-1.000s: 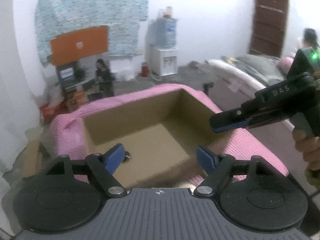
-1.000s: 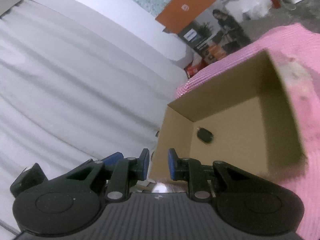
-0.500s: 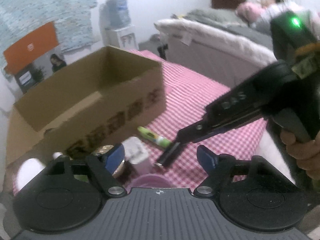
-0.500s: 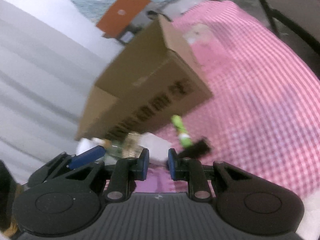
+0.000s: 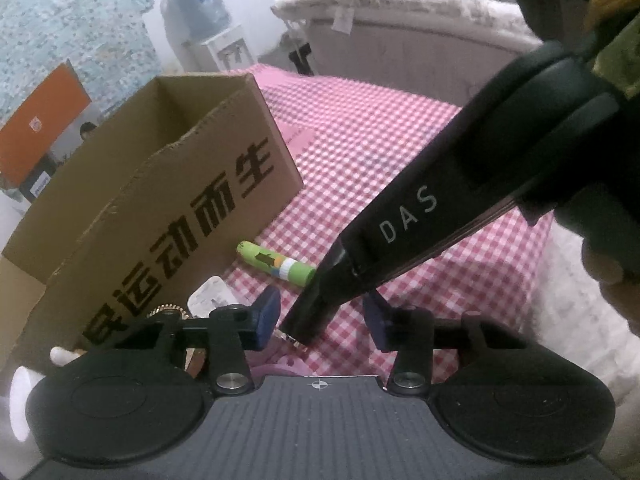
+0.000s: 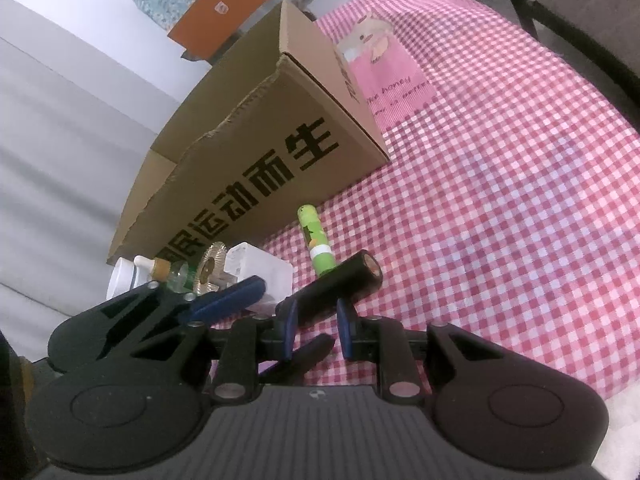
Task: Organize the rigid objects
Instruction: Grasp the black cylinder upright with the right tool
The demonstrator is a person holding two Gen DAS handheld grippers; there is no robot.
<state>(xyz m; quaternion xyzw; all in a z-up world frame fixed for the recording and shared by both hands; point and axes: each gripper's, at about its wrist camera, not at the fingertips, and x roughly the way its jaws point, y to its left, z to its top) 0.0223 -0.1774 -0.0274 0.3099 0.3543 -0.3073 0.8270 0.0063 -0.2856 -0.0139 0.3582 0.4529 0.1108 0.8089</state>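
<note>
A black cylinder (image 6: 344, 280) lies on the pink checked cloth (image 6: 500, 200) in front of a cardboard box (image 6: 256, 152). My left gripper (image 5: 320, 320) hangs low over it. Its jaws are closing with the black cylinder (image 5: 312, 308) between them, and cloth shows beside each blue pad. My right gripper (image 6: 317, 330) is shut with nothing between its fingers, its tips at the cylinder's near end. I cannot tell whether they touch it. A green tube (image 6: 316, 246) lies just beyond, near the box.
A white adapter (image 6: 260, 272), a gold toothed disc (image 6: 210, 266), a small corked bottle (image 6: 160, 274) and a white round thing (image 6: 120, 280) crowd the box's front left. A pink printed patch (image 6: 384, 76) marks the cloth. A hand (image 5: 608, 256) holds the right tool.
Both grippers came down from above the open box to the cloth in front of it. The left jaws narrowed around the black cylinder. The right jaws kept their gap.
</note>
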